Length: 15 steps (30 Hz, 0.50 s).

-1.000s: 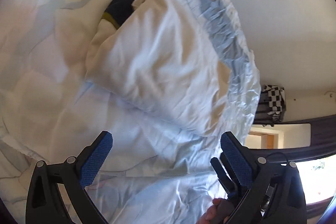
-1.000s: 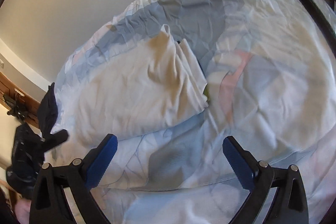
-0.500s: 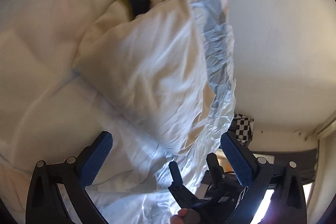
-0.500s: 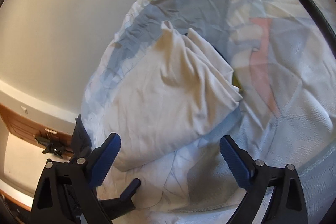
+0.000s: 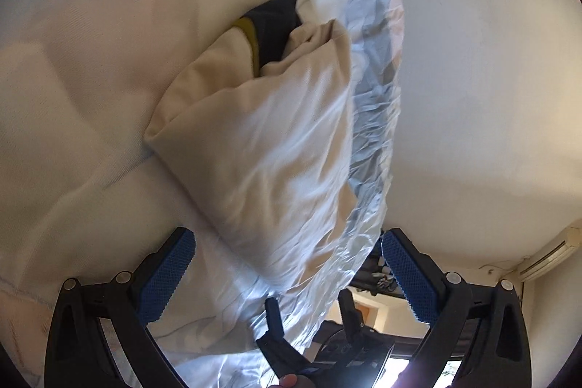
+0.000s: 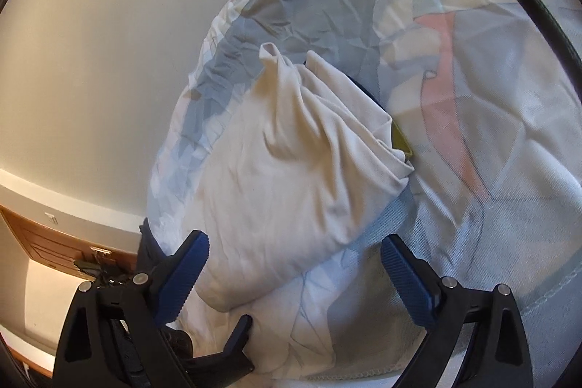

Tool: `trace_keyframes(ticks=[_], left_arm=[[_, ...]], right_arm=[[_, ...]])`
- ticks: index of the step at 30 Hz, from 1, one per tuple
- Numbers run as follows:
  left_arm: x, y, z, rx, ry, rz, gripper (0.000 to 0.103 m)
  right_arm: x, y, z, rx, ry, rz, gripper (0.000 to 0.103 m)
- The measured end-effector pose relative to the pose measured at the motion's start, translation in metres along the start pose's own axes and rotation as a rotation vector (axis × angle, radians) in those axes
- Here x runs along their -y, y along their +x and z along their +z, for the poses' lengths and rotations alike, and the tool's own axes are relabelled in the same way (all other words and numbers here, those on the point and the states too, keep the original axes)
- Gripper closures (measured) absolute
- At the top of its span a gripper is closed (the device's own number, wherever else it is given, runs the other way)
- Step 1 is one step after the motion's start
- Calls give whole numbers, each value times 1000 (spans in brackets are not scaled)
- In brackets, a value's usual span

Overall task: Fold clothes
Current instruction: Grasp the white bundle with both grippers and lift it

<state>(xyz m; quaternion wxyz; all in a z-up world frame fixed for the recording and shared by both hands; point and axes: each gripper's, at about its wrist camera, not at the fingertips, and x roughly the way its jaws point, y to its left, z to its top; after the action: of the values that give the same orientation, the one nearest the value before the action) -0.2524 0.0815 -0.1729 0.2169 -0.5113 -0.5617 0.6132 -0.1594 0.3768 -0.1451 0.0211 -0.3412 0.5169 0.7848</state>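
**Both grippers wide open before a folded cream garment on the bed**

Nearest the left wrist camera, the left gripper (image 5: 287, 273) has its blue-padded fingers (image 5: 165, 277) spread wide, with nothing between them. Low in that view, partly cut off by the frame edge, sits the right gripper (image 5: 309, 311), seen only as dark fingers with a bit of a fingertip below it. In its own view the right gripper (image 6: 294, 273) is likewise spread wide and holds nothing; the left one shows there only as a dark jaw at the bottom left, mostly hidden.

Just beyond both sets of fingers lies the cream garment (image 5: 269, 151), folded into a thick, creased bundle on the bedsheet (image 5: 72, 133), close to the bed's edge. From the right wrist view the cream garment (image 6: 291, 170) has a bunched, raised corner at its far end.

At the far end of the bundle a dark piece with a yellow band (image 5: 271, 24) peeks out; whether it belongs to the same garment or lies under it cannot be told. In the right view only slivers of it show.

Beyond the patterned bedsheet (image 6: 473, 133) is a plain wall (image 5: 473, 60), blurred, with a wooden door (image 6: 47, 239) cut off at the left
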Motion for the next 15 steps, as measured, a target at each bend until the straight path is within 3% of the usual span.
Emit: trace_keyframes(ticks=[5, 11, 15], left_arm=[[-9, 1, 10, 55, -84, -63, 1], [-10, 7, 16, 84, -116, -97, 1], [-10, 10, 19, 90, -153, -121, 1]], right_arm=[[9, 3, 4, 31, 83, 62, 5], [17, 11, 12, 58, 184, 140, 2], [19, 18, 18, 59, 245, 150, 0]])
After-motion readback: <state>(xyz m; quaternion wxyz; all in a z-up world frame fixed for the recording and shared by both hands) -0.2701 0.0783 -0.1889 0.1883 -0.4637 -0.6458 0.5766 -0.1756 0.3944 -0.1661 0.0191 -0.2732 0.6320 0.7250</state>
